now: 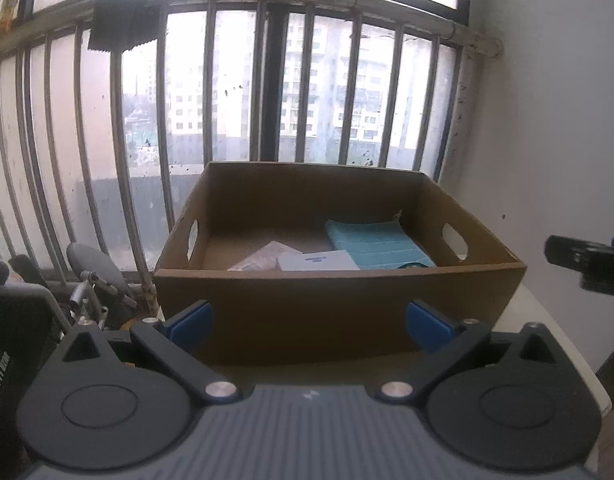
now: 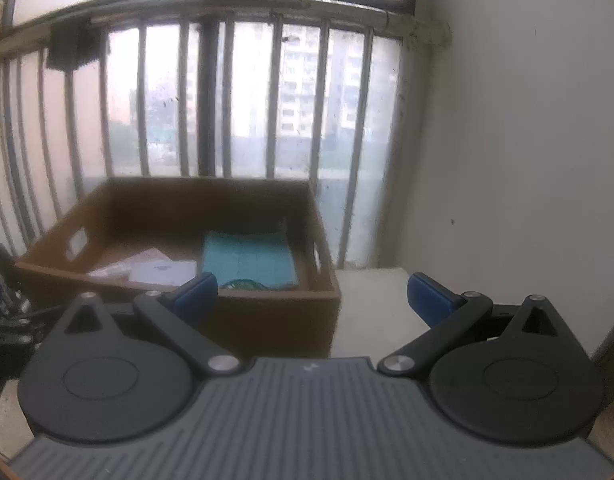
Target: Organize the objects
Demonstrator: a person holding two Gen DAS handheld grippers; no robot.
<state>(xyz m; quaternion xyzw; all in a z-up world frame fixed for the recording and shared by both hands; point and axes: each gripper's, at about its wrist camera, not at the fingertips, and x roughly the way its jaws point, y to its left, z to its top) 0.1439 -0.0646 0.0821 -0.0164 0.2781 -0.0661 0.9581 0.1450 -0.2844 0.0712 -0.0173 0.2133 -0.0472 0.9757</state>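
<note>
My left tongs [image 1: 309, 320] and right tongs [image 2: 311, 298] both gape wide, blue pads bare, gripping nothing. Just beyond sits a plain brown cardboard box [image 1: 331, 300] with oval handle cutouts on the white table [image 2: 373, 312]. Inside lie a ribbed teal cloth [image 1: 377, 244], a flat white carton [image 1: 317, 260] and crumpled paper [image 1: 261, 258]. Behind stand window bars [image 1: 263, 80].

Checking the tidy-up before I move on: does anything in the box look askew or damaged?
Nothing stands out. In the cardboard box, the teal pad, white box and paper packet lie flat, loosely arranged; no spill or damage shows.
</note>
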